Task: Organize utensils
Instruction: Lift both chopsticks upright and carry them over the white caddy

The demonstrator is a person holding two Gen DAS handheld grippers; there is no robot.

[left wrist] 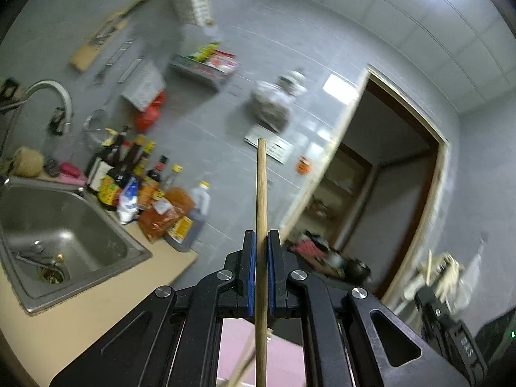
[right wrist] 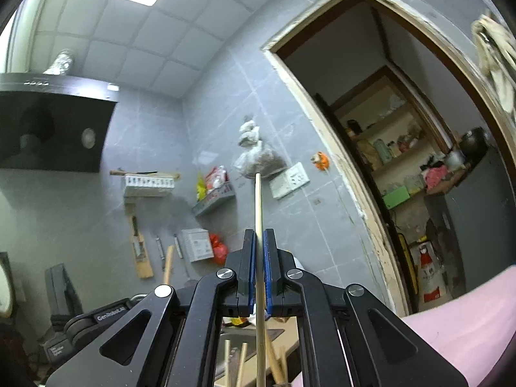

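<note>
In the left wrist view my left gripper [left wrist: 261, 242] is shut on a wooden chopstick [left wrist: 261, 187] that sticks up past the blue pads, its tip in front of the grey tiled wall. In the right wrist view my right gripper [right wrist: 259, 242] is shut on a paler wooden chopstick [right wrist: 258, 203], also pointing upward. Below that gripper, several more wooden sticks [right wrist: 240, 364] show through the frame, low in the picture. The other gripper's black body [right wrist: 80, 319] appears at the lower left of the right wrist view.
A steel sink [left wrist: 61, 235] with a curved tap [left wrist: 54, 93] sits at the left on a tan counter [left wrist: 96, 303]. Sauce bottles and packets [left wrist: 145, 190] crowd the counter's back. An open doorway [right wrist: 403, 161] leads to shelves. A black range hood [right wrist: 54, 129] hangs at the left. A pink sleeve [right wrist: 461, 325] is at lower right.
</note>
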